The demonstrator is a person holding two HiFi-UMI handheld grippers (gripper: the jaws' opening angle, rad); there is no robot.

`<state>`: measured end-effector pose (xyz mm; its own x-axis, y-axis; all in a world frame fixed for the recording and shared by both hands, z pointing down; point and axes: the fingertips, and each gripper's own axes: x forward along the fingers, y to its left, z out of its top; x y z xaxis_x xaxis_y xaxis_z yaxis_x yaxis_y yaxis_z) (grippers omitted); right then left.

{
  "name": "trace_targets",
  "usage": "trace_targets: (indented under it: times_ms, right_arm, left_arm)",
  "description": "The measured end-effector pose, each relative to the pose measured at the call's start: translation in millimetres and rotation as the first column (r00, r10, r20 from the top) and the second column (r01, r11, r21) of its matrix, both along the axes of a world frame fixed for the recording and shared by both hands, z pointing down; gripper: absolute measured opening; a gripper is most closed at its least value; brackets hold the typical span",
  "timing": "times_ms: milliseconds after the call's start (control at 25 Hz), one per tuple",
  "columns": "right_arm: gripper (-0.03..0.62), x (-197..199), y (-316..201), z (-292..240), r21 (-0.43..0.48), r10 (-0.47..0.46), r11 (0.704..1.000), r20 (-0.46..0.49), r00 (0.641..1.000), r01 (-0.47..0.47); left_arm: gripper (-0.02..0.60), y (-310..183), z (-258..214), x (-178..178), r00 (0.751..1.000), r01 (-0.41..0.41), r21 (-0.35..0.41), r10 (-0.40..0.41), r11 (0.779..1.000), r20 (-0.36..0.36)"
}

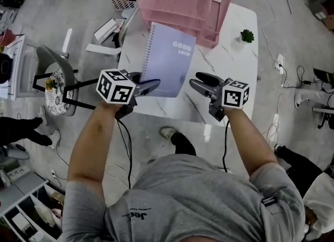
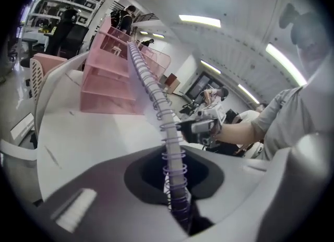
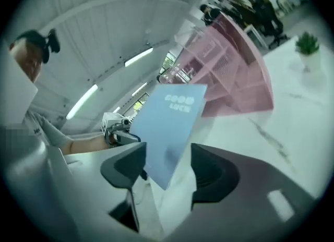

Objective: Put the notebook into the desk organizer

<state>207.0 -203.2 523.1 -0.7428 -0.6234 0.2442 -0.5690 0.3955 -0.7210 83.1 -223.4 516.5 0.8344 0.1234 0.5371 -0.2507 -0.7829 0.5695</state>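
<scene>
My left gripper (image 1: 155, 85) pinches the notebook (image 1: 168, 61) at its spiral edge and holds it lifted over the table (image 1: 237, 37), just short of the pink desk organizer (image 1: 182, 1), ready, I judge, to go in. My right gripper (image 1: 197, 83) is spread, its jaws flanking the notebook's lower corner without pressing.

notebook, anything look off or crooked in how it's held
Yes: the notebook hangs tilted above the table, pinched only at its spiral corner by the left gripper; the right gripper stands open beside it.
</scene>
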Motion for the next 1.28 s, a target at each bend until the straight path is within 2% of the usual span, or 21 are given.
trace_targets:
  times_ms: [80,160,240,320,400,440,480,520,560,640,800,920,1040,1080,1160,1280]
  right_arm:
    - [0.344,-14.7,-6.7,21.7,-0.070,-0.037,0.996,0.127,0.991,0.046]
    - [0.401,-27.6,-16.9,33.8,-0.101,-0.044,0.992,0.246,0.968,0.071]
    - [0.408,-41.8,-26.3,31.9,-0.097,-0.066,0.989,0.363,0.930,0.108]
    - [0.405,-54.4,-33.1,16.8,-0.053,-0.108,0.987,0.483,0.869,0.152]
    - [0.395,-53.7,-43.6,2.0,-0.008,-0.102,0.991,0.572,0.814,0.130]
    - [0.337,-49.2,-51.1,-0.5,-0.003,-0.073,0.996,0.581,0.811,0.092]
    - [0.191,-44.4,-58.8,0.8,-0.007,-0.038,0.999,0.562,0.826,0.051]
    - [0.082,-41.2,-65.5,3.7,-0.010,-0.012,1.000,0.526,0.850,0.020]
    - [0.065,-39.7,-71.0,6.4,-0.009,0.002,1.000,0.488,0.873,0.003]
    - [0.058,-38.4,-80.8,9.6,-0.009,0.013,1.000,0.437,0.899,-0.010]
    - [0.058,-34.1,-98.9,20.8,-0.057,0.065,0.997,0.399,0.914,-0.046]
    - [0.062,-28.1,-112.0,34.9,-0.141,0.137,0.986,0.371,0.918,-0.090]
    - [0.063,-24.9,-122.9,40.1,-0.233,0.197,0.966,0.391,0.899,-0.111]
    - [0.082,-23.8,-124.9,40.4,-0.244,0.198,0.964,0.389,0.900,-0.107]
    - [0.222,-23.9,-122.5,39.6,-0.241,0.160,0.968,0.394,0.905,-0.066]
    - [0.260,-27.1,-102.2,39.3,-0.227,0.086,0.974,0.415,0.906,0.011]
  left_arm:
    - [0.090,-1.7,-5.0,5.7,0.999,-0.016,-0.024,0.015,1.000,-0.047]
    - [0.091,-2.9,-7.6,8.8,0.995,-0.034,-0.062,0.028,0.997,-0.095]
    - [0.091,-2.6,-7.2,9.9,0.989,-0.058,-0.109,0.042,0.992,-0.139]
    - [0.091,-0.7,-3.1,9.5,0.983,-0.081,-0.158,0.053,0.984,-0.175]
    - [0.091,-0.9,6.7,7.7,0.982,-0.083,-0.203,0.046,0.976,-0.182]
    - [0.091,-3.8,13.2,6.3,0.984,-0.067,-0.225,0.027,0.972,-0.175]
    - [0.091,-8.7,19.5,4.9,0.986,-0.041,-0.248,-0.001,0.968,-0.165]
    - [0.091,-14.6,25.4,3.8,0.987,-0.012,-0.270,-0.031,0.963,-0.155]
    - [0.091,-20.8,31.1,3.1,0.988,0.013,-0.286,-0.056,0.958,-0.142]
    - [0.092,-31.4,40.7,3.1,0.989,0.049,-0.320,-0.090,0.946,-0.115]
    - [0.095,-44.9,48.9,7.4,0.989,0.082,-0.397,-0.123,0.914,-0.079]
    - [0.101,-60.2,55.4,10.3,0.990,0.105,-0.391,-0.132,0.914,-0.043]
    - [0.103,-75.7,59.5,17.1,0.989,0.125,-0.392,-0.146,0.912,-0.025]
    - [0.103,-80.6,60.0,20.2,0.988,0.129,-0.398,-0.152,0.908,-0.026]
    - [0.099,-90.6,59.7,25.7,0.987,0.131,-0.412,-0.159,0.902,-0.035]
    - [0.098,-108.8,56.8,31.6,0.984,0.136,-0.417,-0.173,0.899,-0.051]
